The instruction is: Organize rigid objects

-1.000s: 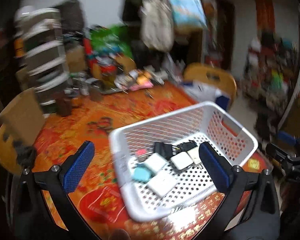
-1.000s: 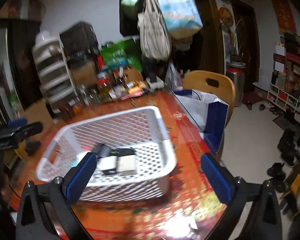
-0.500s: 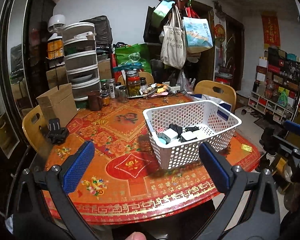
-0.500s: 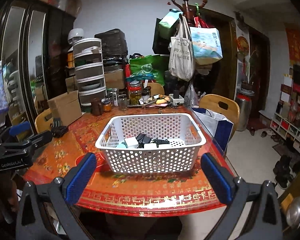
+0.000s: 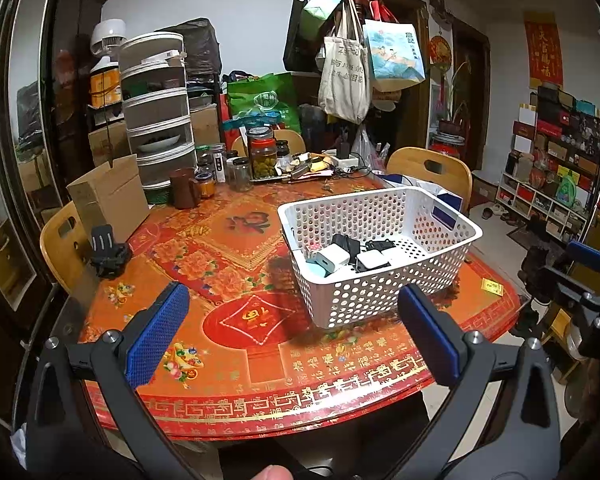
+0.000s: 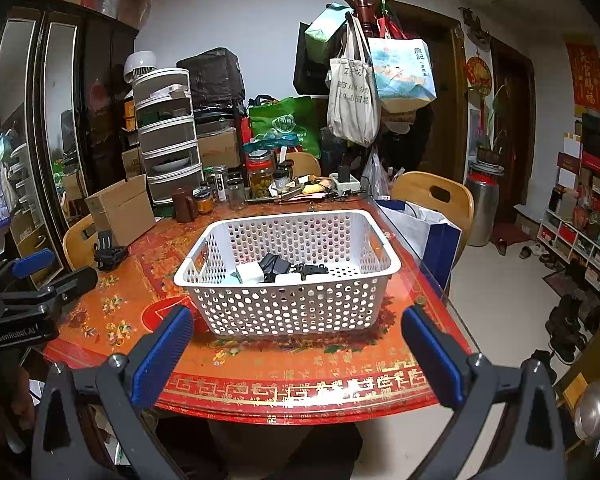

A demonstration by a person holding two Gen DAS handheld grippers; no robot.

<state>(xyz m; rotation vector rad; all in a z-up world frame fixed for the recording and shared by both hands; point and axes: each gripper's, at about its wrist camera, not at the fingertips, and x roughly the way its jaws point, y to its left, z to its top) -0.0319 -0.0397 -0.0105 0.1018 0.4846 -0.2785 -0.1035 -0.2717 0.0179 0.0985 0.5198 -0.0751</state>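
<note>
Seen from the left wrist, left to right: a wooden chair at the left edge, a small black stand on the counter beside it, a cardboard box just behind, then a brown mug and a cluster of jars toward the upper middle. Right of centre, on the red patterned counter, a white perforated basket holding a heap of small white and black chargers, some touching one another. Lower frame: left tongs spread wide, blue pads well apart, nothing between them, held short of the counter's near edge. Far right edge: part of the right tongs in side view. From the right wrist, again left to right: left tongs at the left edge, the black stand and cardboard box behind them, the basket in mid frame with the chargers lying toward its near left part, a white and blue bag against a chair at right of the counter. Lower frame: right tongs spread wide, empty, near the counter's front edge and apart from the basket.
</note>
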